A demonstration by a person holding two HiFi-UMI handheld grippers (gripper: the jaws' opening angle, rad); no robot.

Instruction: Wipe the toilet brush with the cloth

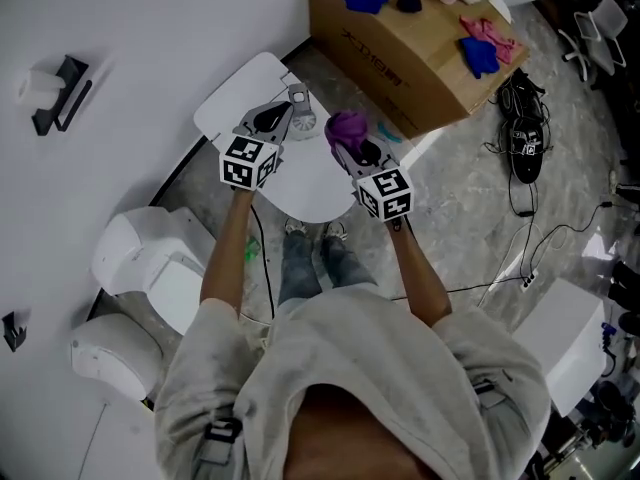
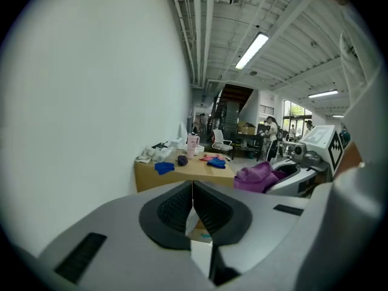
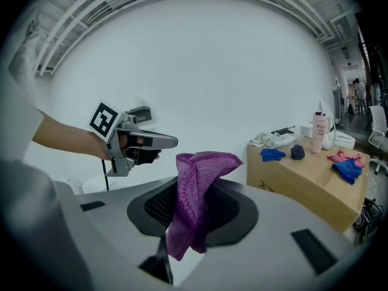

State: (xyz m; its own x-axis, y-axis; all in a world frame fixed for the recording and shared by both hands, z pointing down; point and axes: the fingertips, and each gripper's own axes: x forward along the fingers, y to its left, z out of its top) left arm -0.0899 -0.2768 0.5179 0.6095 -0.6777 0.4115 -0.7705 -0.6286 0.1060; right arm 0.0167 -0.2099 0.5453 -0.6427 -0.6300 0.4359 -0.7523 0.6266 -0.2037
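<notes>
My right gripper (image 1: 349, 146) is shut on a purple cloth (image 1: 346, 125), held over a white round table (image 1: 310, 190). In the right gripper view the purple cloth (image 3: 197, 180) sticks up between the pads and droops down in front of the right gripper (image 3: 193, 204). My left gripper (image 1: 296, 97) is level with it on the left, jaws pressed together with nothing showing between them; the left gripper (image 2: 193, 206) points toward the cardboard box. A small grey round thing (image 1: 303, 123) lies just under its tip. I cannot make out a toilet brush for certain.
A cardboard box (image 1: 400, 53) at the back carries blue and pink cloths and a bottle. A white toilet (image 1: 150, 258) stands at the left by the wall. Black shoes (image 1: 525, 148) and cables lie on the floor at the right.
</notes>
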